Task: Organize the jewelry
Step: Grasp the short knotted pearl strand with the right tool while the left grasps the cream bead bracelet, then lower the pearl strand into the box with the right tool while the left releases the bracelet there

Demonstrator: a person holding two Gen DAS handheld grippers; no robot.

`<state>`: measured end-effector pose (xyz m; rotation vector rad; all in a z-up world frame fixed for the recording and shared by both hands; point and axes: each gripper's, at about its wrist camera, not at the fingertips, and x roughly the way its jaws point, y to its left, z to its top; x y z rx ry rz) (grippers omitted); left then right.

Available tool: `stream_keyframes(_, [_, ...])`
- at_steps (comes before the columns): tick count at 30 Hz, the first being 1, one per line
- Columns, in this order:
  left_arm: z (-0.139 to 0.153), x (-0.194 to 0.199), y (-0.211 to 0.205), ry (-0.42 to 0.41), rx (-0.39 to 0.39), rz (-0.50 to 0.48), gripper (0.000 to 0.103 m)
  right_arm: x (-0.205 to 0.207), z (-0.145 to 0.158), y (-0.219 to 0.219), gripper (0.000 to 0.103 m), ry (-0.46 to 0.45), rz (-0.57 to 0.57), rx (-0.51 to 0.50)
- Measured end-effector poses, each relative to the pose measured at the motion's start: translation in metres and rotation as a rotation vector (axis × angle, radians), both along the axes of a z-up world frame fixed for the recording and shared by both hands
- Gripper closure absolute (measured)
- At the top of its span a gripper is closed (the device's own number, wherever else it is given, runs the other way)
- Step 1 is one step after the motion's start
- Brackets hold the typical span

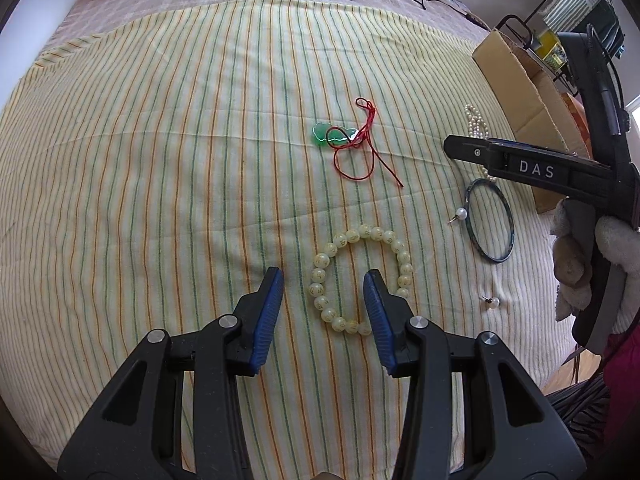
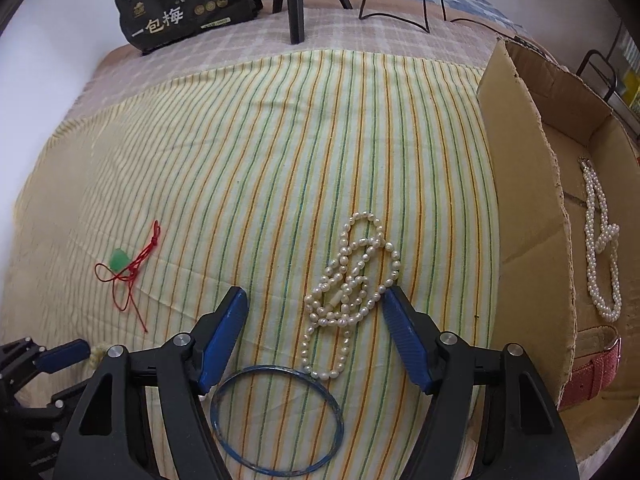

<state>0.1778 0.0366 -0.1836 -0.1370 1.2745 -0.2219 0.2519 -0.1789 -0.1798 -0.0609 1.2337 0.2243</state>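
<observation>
Notably, left claw [image 1: 323,286]: spread wide, holding nothing; its right finger sits inside the loop of the pale bead bracelet [image 1: 360,278], whether touching it cannot be told.
Right claw [image 2: 314,312]: spread wide, empty, poised over the tangled pearl necklace [image 2: 350,284], fingers on either side of it.
Blue bangle [image 2: 277,418]: flat on the striped bedspread [image 2: 260,140], just below the pearls.
Jade pendant on red cord [image 1: 340,136]: lying farther up the bed, apart from both claws.
Pearl stud earrings [image 1: 460,214]: two, near the bangle.
Cardboard box [image 2: 524,216]: at the right edge, containing a second pearl strand [image 2: 600,240] and a pink strap [image 2: 592,372].
Writing: "DAS" on the right tool's body [image 1: 536,169]; "一包梅" on the black packet [image 2: 184,4].
</observation>
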Motion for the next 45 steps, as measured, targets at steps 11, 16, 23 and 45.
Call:
stream_keyframes(11, [-0.006,0.012,0.0,-0.032,0.049,0.036,0.097,-0.004,0.003,0.001,0.088,-0.037,0.049,0.02])
stream_keyframes(16, [-0.004,0.01,0.0,-0.043,0.047,0.04,0.098,-0.004,0.004,0.0,0.093,-0.042,0.061,0.045])
stream_keyframes(23, [0.01,0.006,0.005,-0.072,0.016,0.074,0.098,-0.005,0.014,-0.013,0.093,-0.038,0.029,0.13])
stream_keyframes(45, [0.071,0.002,0.009,-0.204,-0.094,0.116,0.098,-0.019,0.077,-0.014,0.093,-0.164,0.057,0.234])
